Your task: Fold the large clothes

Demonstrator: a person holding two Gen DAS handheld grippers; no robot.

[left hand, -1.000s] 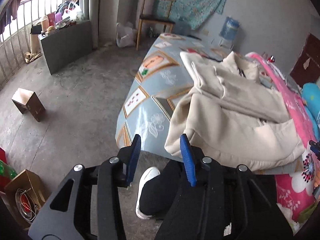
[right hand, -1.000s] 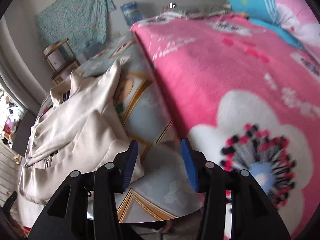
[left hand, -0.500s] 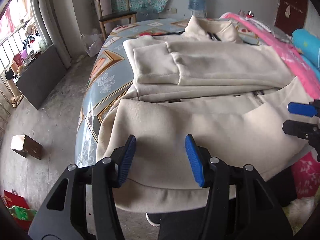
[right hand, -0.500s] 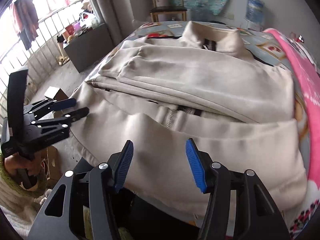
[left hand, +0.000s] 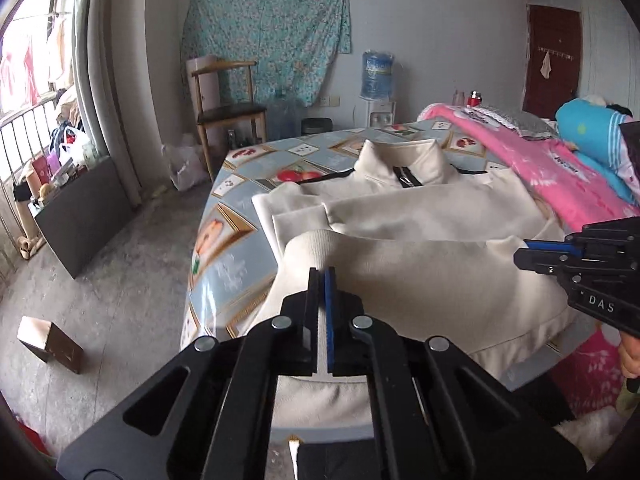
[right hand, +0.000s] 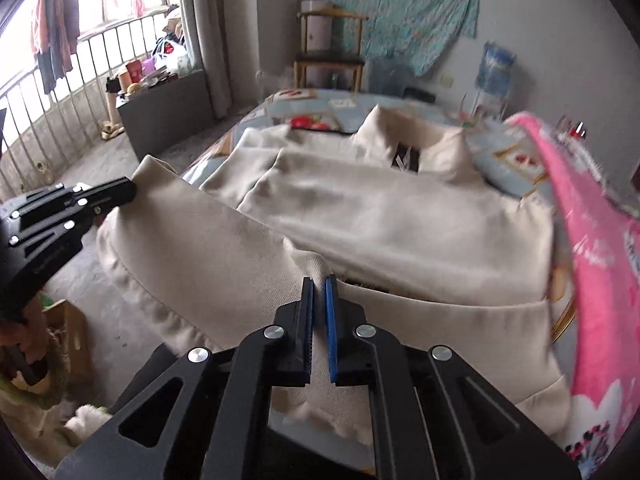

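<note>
A large cream zip jacket (left hand: 420, 216) lies on a bed with its collar at the far end and both sleeves folded across the chest; it also shows in the right wrist view (right hand: 380, 216). My left gripper (left hand: 321, 274) is shut on the jacket's bottom hem at its left corner. My right gripper (right hand: 319, 282) is shut on the hem at the right corner. Both lift the hem up off the bed. The right gripper shows in the left wrist view (left hand: 528, 250), the left gripper in the right wrist view (right hand: 124, 192).
The bed has a blue picture-print cover (left hand: 224, 240) and a pink blanket (left hand: 560, 176) on its right side. A wooden chair (left hand: 228, 108) and a water dispenser (left hand: 378, 80) stand by the far wall. A small box (left hand: 48, 344) lies on the concrete floor at left.
Both grippers were open above the hem half a second ago. Now both have closed on the hem and raised it toward the collar.
</note>
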